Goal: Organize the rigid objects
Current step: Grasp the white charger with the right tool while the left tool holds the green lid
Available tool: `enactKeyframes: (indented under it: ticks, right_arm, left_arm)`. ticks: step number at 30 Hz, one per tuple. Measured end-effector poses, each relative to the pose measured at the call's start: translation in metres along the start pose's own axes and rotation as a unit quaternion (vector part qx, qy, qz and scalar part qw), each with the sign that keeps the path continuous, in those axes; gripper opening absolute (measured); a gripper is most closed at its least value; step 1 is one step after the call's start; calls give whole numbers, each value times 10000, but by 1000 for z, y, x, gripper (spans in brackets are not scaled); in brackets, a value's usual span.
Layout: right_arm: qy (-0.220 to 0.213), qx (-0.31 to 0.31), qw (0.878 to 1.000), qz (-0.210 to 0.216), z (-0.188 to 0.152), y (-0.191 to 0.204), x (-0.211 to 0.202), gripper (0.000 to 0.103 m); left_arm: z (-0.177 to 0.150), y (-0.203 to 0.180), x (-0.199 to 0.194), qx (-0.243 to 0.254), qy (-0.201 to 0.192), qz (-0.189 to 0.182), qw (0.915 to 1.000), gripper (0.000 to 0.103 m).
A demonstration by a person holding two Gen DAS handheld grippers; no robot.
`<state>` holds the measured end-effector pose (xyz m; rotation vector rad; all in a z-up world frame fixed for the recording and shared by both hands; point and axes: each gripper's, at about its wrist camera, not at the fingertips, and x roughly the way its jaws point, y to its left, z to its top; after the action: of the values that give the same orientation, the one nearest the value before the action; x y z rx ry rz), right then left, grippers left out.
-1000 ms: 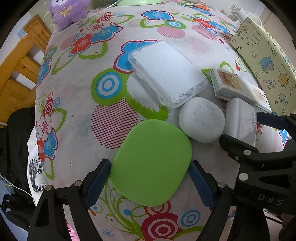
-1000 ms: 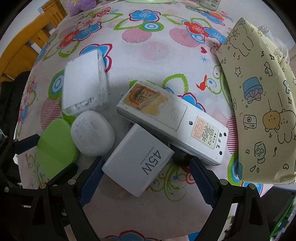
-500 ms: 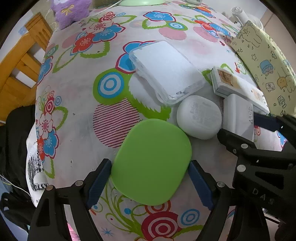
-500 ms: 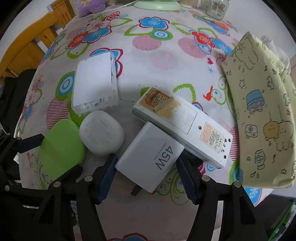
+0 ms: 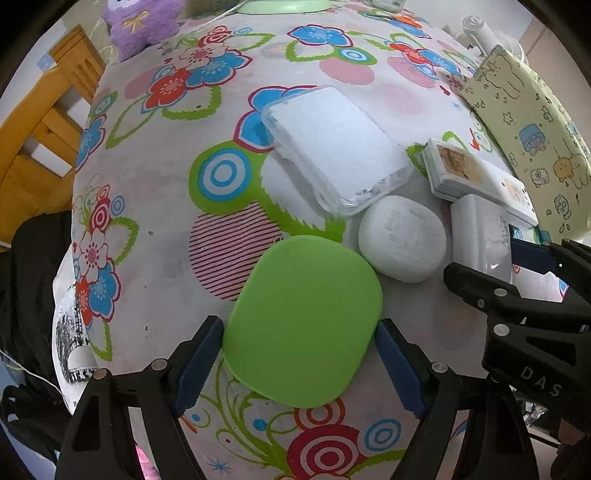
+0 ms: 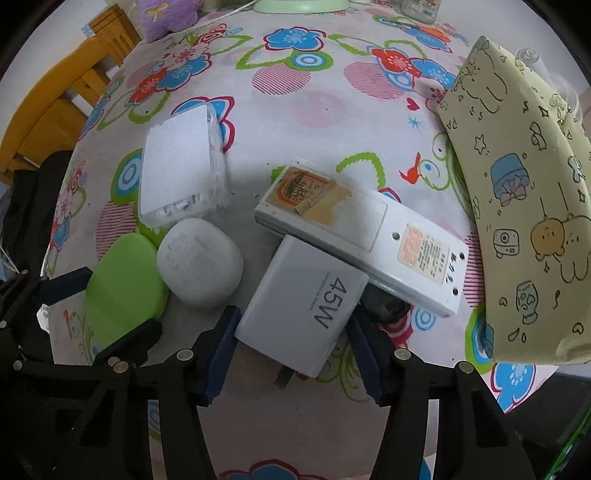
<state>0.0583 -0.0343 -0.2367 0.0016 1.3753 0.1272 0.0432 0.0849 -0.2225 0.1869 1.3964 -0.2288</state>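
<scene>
My left gripper [image 5: 300, 363] is shut on a flat green rounded case [image 5: 303, 321], its blue pads against both sides, low over the floral tablecloth. My right gripper [image 6: 295, 354] is shut on a white 45W charger [image 6: 303, 302], pads touching its sides. Between them sits a white rounded case [image 5: 402, 243], also in the right wrist view [image 6: 201, 262]. A clear box with a white insert [image 5: 336, 147] lies behind it. A long white remote [image 6: 362, 240] lies against the charger's far edge.
A yellow cartoon-print pouch [image 6: 517, 206] lies at the right. A purple plush toy [image 5: 142, 22] and a green lamp base [image 5: 284, 5] sit at the table's far end. A wooden chair [image 5: 37, 136] stands at the left. The table edge [image 6: 332, 443] runs just below my grippers.
My right gripper's jaws have narrowed from wide open onto the charger's sides. The left gripper has kept hold of the green case, and both views have drawn back slightly.
</scene>
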Motion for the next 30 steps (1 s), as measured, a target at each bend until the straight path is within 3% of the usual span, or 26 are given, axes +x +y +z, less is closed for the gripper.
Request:
enactKeyframes:
  ticks: [8,14,21,30]
  right_arm:
    - [89,-229,9997,-90,-11,-3,-9,54]
    - [190,-192,9996,-106,-26,-12,-10,52]
    - [112,190,9996,-200,-16,-18,-7,52]
    - [209,10,9993,-295,-18,-8,-9,49]
  left_arm:
    - [-2,9,-7,-143,16,-225,9996,84]
    - [2,13,-8,-117,-22,-167,9998,84]
    - [10,3,0,-25,38,-163,9999,84]
    - [19,1,-4,20,-40,-169,9998,83]
